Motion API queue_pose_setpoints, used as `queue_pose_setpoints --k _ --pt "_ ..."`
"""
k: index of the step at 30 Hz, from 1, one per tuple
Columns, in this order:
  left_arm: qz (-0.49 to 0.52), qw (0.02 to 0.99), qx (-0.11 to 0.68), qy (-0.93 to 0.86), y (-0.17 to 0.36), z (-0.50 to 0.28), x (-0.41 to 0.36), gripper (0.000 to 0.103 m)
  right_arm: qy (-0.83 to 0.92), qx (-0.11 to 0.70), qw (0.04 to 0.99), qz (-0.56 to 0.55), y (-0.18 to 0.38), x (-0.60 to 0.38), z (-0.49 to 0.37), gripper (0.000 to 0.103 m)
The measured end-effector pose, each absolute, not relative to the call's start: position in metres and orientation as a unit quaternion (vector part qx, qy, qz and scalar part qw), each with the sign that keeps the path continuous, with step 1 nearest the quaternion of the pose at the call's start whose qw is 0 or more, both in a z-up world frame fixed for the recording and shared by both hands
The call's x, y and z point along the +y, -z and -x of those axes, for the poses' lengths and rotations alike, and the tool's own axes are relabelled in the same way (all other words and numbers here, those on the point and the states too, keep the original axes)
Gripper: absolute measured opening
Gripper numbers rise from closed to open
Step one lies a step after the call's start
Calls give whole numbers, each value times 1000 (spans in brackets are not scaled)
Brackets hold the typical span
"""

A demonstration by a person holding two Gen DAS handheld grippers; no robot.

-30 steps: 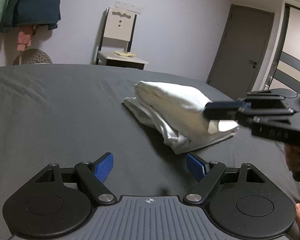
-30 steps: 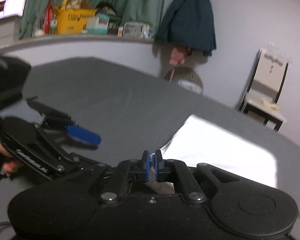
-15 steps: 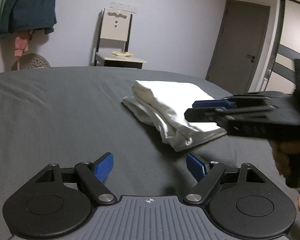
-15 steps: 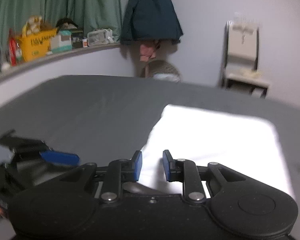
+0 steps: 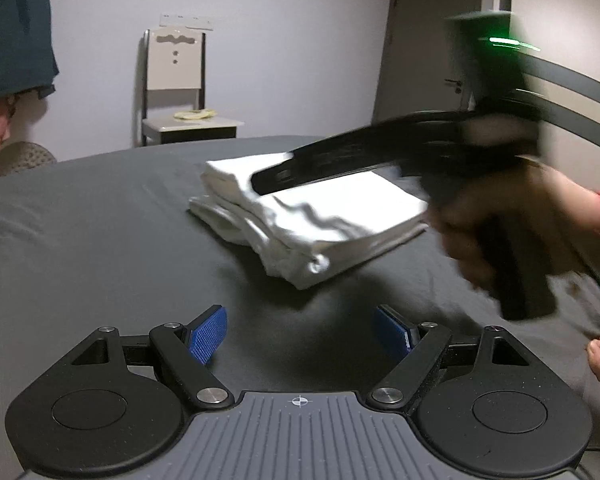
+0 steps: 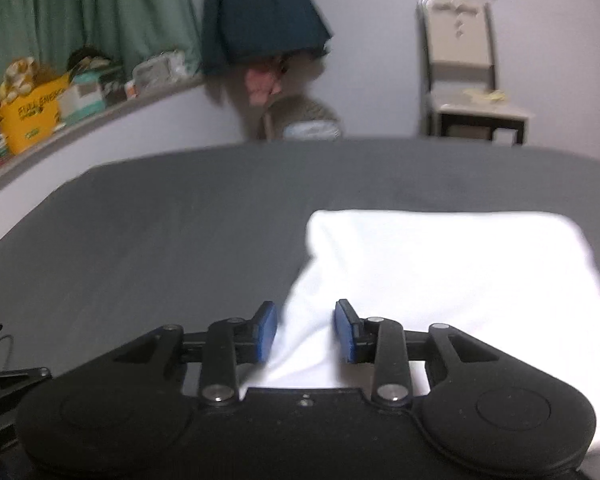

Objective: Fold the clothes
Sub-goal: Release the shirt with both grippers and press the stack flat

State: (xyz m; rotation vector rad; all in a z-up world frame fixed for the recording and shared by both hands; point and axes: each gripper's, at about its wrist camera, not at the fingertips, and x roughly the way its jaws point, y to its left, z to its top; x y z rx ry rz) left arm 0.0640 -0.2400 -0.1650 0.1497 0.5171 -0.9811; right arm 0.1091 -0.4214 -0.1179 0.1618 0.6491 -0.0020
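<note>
White garment (image 5: pixel 324 220) – folded, layered stack – flat on dark bedsheet (image 5: pixel 100 240).

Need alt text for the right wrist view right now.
The right gripper hangs open just above a folded white garment on a dark grey bed, its jaws having just been opening with nothing between them. A chair stands by the far wall.

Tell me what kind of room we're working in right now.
Most likely a bedroom in a home: the folded white garment lies on a bed with a dark grey sheet, a jacket hangs on the wall, and a chair stands near a door.
</note>
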Motion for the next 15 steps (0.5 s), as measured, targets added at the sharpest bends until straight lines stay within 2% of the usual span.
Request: queue_pose_setpoints --k 3,7,12,15 --pt "-80 846 235 472 162 -59 -237 81 -28 313 948 -60 111 -410 -115 43" --pt "-83 847 235 470 161 -58 -234 81 22 245 967 -71 91 -424 -114 42" --pt "-79 846 241 470 162 -59 -234 81 41 325 941 -86 108 -443 -158 40" --pt "-85 843 236 476 161 -56 -234 81 -20 327 943 -61 110 -428 -164 40"
